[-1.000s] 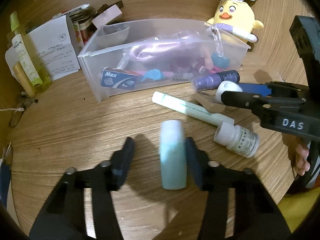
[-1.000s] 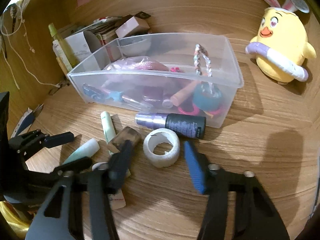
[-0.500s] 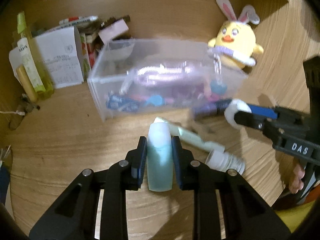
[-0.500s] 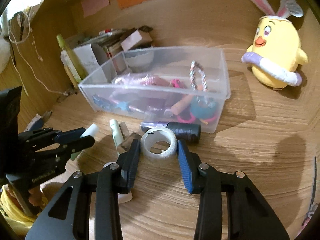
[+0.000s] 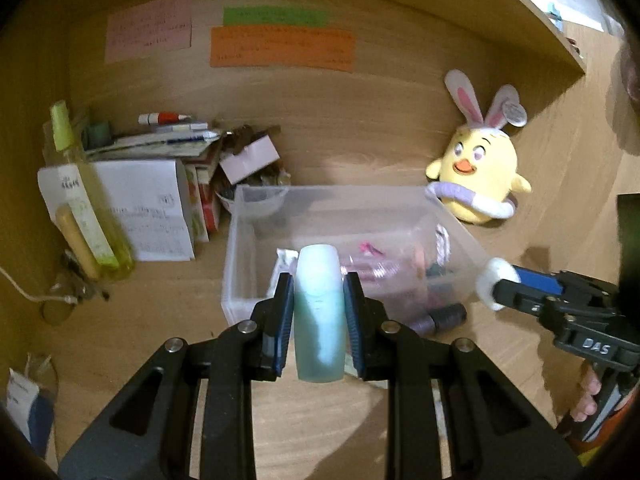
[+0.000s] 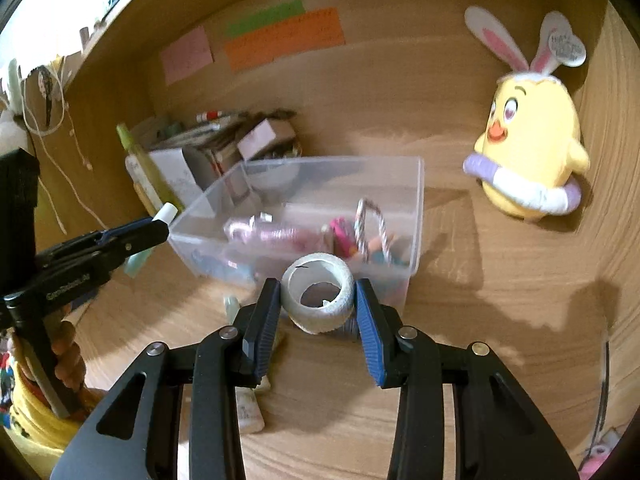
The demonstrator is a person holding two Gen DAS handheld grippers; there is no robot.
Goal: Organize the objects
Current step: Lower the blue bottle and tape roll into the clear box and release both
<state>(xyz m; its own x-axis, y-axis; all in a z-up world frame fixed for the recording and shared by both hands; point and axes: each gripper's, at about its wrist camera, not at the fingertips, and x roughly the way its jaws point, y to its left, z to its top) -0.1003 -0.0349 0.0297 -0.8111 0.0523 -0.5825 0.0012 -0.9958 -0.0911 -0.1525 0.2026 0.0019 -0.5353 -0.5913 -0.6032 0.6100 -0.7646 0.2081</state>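
Observation:
My left gripper (image 5: 318,312) is shut on a pale teal tube (image 5: 319,320) and holds it up in front of the clear plastic bin (image 5: 248,240). My right gripper (image 6: 316,304) is shut on a white tape roll (image 6: 318,294), raised before the same bin (image 6: 416,216). The bin holds a purple cord, a braided key ring and several small items. The right gripper with the roll shows at the right of the left wrist view (image 5: 496,284); the left gripper shows at the left of the right wrist view (image 6: 160,224).
A yellow chick plush (image 5: 476,176) (image 6: 528,156) sits right of the bin. A yellow-green spray bottle (image 5: 84,200), papers and boxes (image 5: 160,184) crowd the back left. A dark purple bottle (image 5: 440,318) and a small white bottle (image 6: 248,408) lie on the desk near the bin.
Both grippers closed, the left on the teal tube and the right on the tape roll, then lifted them off the desk and rose toward the bin.

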